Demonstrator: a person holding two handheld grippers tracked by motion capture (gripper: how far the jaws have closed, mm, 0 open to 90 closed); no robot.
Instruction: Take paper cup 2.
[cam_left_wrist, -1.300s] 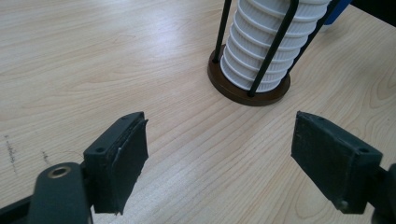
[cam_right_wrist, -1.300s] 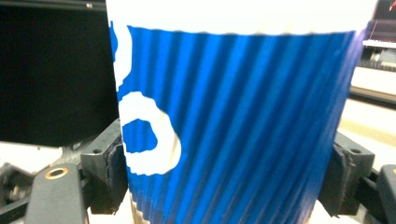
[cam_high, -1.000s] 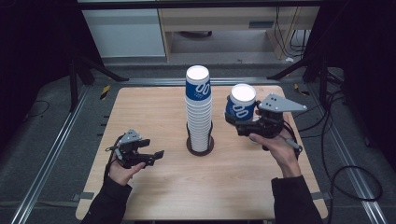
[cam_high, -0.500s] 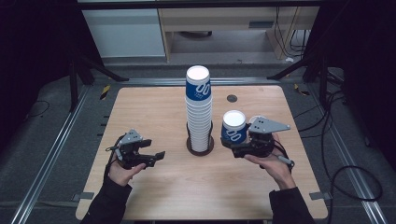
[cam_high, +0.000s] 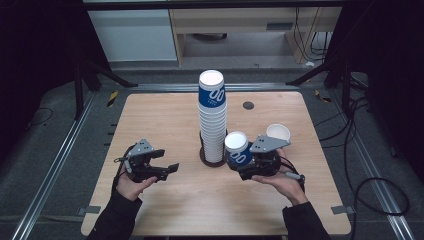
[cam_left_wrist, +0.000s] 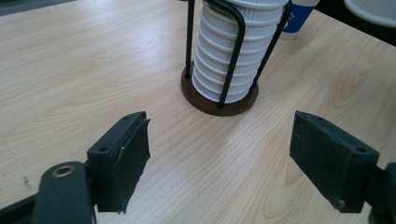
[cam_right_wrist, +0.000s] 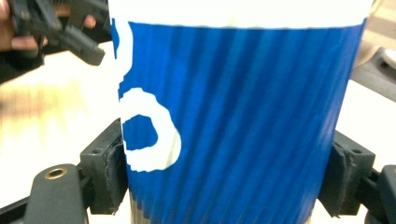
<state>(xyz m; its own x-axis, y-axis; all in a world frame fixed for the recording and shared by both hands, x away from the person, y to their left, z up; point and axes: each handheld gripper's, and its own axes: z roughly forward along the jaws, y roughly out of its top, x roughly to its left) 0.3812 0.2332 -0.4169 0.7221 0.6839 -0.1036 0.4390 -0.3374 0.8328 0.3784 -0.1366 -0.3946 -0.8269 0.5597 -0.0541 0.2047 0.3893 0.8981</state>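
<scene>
Your right gripper (cam_high: 243, 162) is clamped on a blue ribbed paper cup (cam_high: 236, 149), and in the right gripper view that cup (cam_right_wrist: 238, 116) crowds the frame so closely that its rim and base are cut off and the pads (cam_right_wrist: 114, 172) show just at either side of it. The white print on the cup reads like "00" from the high view; up close you get one rounded white figure and part of another, blurred, so the writing cannot be made out further. The same mark sits on the top cup of the tall stack (cam_high: 212, 117), which stands in a wire holder (cam_left_wrist: 219, 95) on a dark round base at the middle of the surface (cam_high: 165, 120). In the left gripper view the top of the stack is cut off. Your left gripper (cam_high: 165, 169) rests low on the surface with its jaws spread wide and nothing between them. A second cup (cam_high: 278, 133) stands open-mouthed behind your right hand. Against the frame half a second earlier, the held cup has come down and in toward the holder's base, now just beside the stack; your left gripper has not shifted.
</scene>
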